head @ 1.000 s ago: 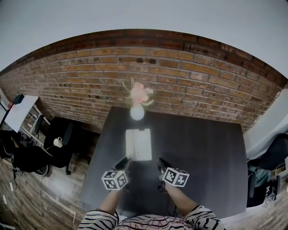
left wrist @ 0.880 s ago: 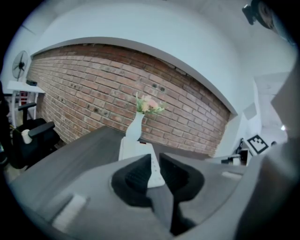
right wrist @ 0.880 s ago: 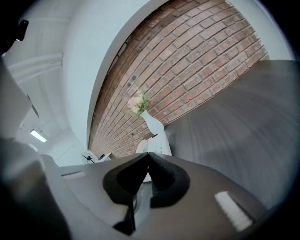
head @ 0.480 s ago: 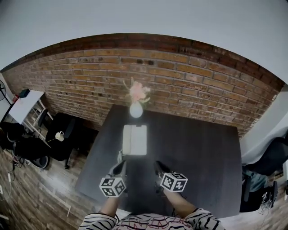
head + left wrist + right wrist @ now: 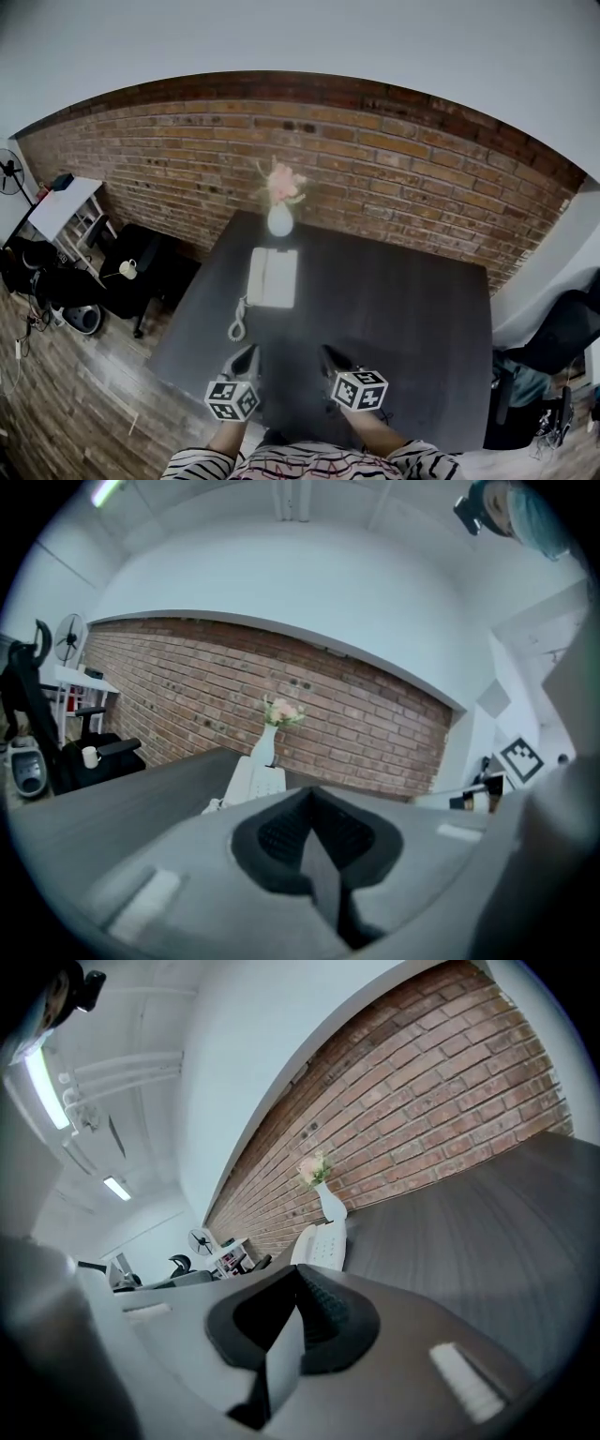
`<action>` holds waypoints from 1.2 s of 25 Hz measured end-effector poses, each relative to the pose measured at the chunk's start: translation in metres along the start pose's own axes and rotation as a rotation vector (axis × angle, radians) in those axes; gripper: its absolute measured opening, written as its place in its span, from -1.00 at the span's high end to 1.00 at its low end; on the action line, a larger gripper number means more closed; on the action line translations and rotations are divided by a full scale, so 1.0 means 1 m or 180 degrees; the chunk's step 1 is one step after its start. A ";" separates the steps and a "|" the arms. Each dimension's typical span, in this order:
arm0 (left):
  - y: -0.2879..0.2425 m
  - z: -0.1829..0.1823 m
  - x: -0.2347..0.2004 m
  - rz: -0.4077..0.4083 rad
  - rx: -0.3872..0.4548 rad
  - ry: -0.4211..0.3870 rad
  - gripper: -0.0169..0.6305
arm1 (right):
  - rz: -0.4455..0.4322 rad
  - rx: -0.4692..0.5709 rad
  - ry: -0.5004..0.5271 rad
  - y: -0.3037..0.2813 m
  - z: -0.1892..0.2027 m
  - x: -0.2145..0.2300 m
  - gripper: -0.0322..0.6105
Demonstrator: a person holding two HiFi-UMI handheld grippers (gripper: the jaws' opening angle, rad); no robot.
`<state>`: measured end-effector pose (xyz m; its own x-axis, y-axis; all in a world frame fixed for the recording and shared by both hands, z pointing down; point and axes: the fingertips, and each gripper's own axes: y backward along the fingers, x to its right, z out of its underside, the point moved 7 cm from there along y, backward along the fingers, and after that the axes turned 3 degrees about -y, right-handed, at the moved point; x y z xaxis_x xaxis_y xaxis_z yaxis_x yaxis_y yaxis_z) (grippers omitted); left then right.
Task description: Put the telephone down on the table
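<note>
Dark wood-grain table (image 5: 412,309) fills the head view, and both grippers hang over its near edge, level with each other. The left gripper (image 5: 249,354) and the right gripper (image 5: 328,355) each have their jaws pressed together and hold nothing. The white push-button telephone (image 5: 273,277) lies flat on the table, well ahead of the left gripper's tips and ahead and to the left of the right gripper. Its coiled white cord (image 5: 237,324) trails back toward the left gripper without reaching it. Just beyond the telephone stands a white vase of pink flowers (image 5: 279,221), close to the red brick wall (image 5: 394,159). Striped sleeves (image 5: 202,461) show at the bottom edge, behind the marker cubes.

From the left gripper view, the left gripper (image 5: 313,803) has its jaws closed tight with nothing between them. The telephone (image 5: 251,780) sits on the table straight ahead and a little left of the tips, well apart from them. The vase (image 5: 267,744) rises right behind it.

From the right gripper view, tilted to one side, the right gripper (image 5: 301,1283) is also closed on nothing. The telephone (image 5: 319,1241) lies beyond its tips, clear of them, with the vase (image 5: 330,1206) behind it against the brick wall (image 5: 441,1082). Bare table (image 5: 497,1241) stretches away to the right of the jaws.
</note>
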<state>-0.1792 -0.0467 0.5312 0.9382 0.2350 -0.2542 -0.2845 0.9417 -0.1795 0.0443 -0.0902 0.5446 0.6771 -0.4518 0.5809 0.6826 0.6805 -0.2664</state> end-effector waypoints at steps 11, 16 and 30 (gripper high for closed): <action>0.058 0.025 0.066 -0.0233 0.0062 -0.0072 0.94 | -0.0143 -0.0146 0.0163 0.077 0.025 0.009 0.90; 0.079 0.041 0.085 -0.0326 0.0071 -0.0062 0.94 | -0.0151 -0.0170 0.0212 0.103 0.036 0.014 0.90; 0.113 0.057 0.096 -0.0497 0.0132 0.0037 0.94 | -0.0282 -0.0270 0.0137 0.115 0.052 0.008 0.90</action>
<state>-0.1098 0.0959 0.5404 0.9680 0.0823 -0.2372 -0.1267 0.9757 -0.1785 0.1136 0.0145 0.5587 0.6229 -0.5336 0.5720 0.7599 0.5863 -0.2807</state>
